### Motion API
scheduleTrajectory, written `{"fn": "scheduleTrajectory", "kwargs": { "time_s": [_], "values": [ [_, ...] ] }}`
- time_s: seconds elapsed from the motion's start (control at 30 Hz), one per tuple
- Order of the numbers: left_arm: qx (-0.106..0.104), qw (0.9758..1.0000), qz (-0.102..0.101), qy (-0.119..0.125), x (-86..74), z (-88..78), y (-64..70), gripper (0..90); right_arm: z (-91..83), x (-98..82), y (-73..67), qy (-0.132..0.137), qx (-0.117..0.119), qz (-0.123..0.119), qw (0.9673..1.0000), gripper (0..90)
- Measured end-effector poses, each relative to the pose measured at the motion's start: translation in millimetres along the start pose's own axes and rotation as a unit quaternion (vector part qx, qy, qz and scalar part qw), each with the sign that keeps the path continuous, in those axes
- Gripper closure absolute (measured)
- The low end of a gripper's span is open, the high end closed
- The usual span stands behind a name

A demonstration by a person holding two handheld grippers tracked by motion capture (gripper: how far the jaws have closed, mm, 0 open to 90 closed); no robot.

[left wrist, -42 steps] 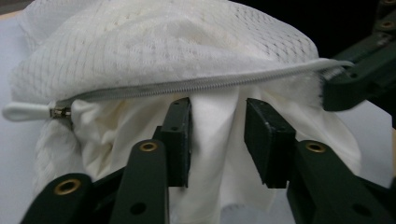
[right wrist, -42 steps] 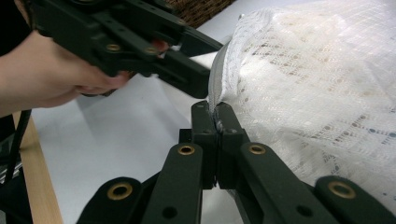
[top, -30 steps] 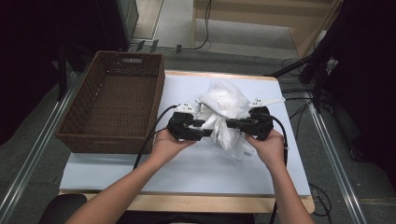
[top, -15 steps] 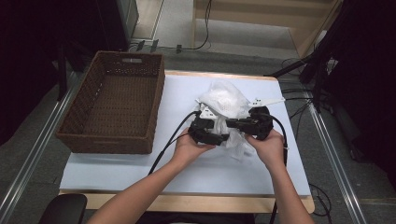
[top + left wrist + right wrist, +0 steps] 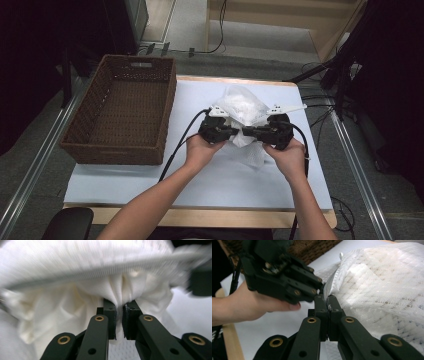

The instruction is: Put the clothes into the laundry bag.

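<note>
A white mesh bag [image 5: 243, 106] with pale cloth inside lies bunched on the white table cover. My left gripper [image 5: 234, 133] comes at it from the left and my right gripper [image 5: 248, 133] from the right, tips almost meeting at the bag's near side. In the left gripper view, the left gripper [image 5: 119, 307] has just been closing and now pinches a fold of the bag [image 5: 100, 267]. The right gripper [image 5: 327, 299] is shut on the bag's ribbed edge [image 5: 332, 282], with the left gripper [image 5: 318, 289] close beside it.
An empty brown wicker basket [image 5: 120, 152] stands at the table's left. The white table cover [image 5: 150, 175] lies bare in front of the hands. Black cables [image 5: 180, 142] trail from both grippers toward the table's edges.
My left gripper moved right, up to the bag beside the right gripper, and its jaws closed on the fabric. The right gripper has stayed put.
</note>
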State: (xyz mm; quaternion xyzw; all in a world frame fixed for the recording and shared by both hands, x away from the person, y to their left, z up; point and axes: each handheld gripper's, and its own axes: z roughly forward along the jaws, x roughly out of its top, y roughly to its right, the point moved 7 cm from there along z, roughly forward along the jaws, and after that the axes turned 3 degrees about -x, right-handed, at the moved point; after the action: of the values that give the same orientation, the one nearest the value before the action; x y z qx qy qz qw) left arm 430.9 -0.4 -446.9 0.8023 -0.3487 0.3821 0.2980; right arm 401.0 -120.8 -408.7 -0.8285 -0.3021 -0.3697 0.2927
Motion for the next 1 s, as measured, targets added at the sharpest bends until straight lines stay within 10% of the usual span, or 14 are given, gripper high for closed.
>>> {"fn": "scheduleTrajectory", "kwargs": {
  "time_s": [0.43, 1.0],
  "values": [
    [0.017, 0.999, 0.014, 0.039, 22.0, 22.9, 2.8, 84.2, -16.7, -10.7, -5.4, 0.016, 0.028, 0.037, 0.9988, 90.0],
    [0.044, 0.9987, 0.025, 0.007, 18.6, 78.3, -20.8, 83.3, -12.1, -25.9, 4.1, -0.009, 0.012, 0.046, 0.9988, 90.0]
  ]
}}
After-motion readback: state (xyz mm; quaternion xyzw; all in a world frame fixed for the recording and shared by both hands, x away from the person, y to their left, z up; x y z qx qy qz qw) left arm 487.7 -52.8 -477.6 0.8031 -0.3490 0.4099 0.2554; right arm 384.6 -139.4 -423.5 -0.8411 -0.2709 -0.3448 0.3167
